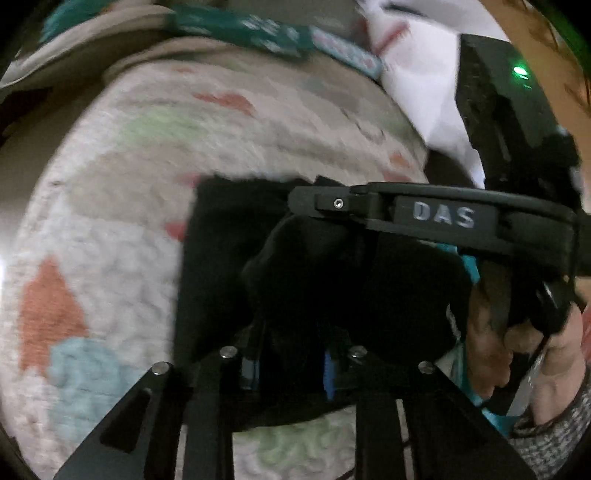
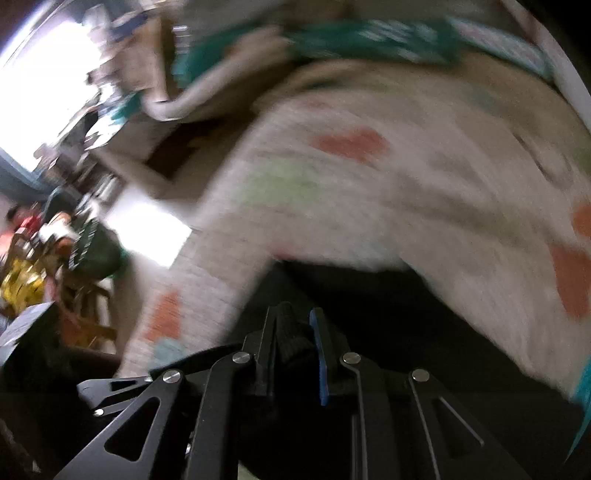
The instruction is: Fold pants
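Black pants lie on a pale quilt with red, green and blue patches. My left gripper is at the bottom of the left wrist view, its blue pads shut on a bunched fold of the black cloth. My right gripper crosses in from the right just above that fold, held by a person's hand. In the right wrist view, the right gripper is shut on a ridge of the pants, which spread dark beneath it. Both views are motion-blurred.
A teal patterned cloth runs along the quilt's far edge, with a white cloth beside it. A black box with a green light stands at the right. Beyond the quilt's left edge is floor and a cluttered area.
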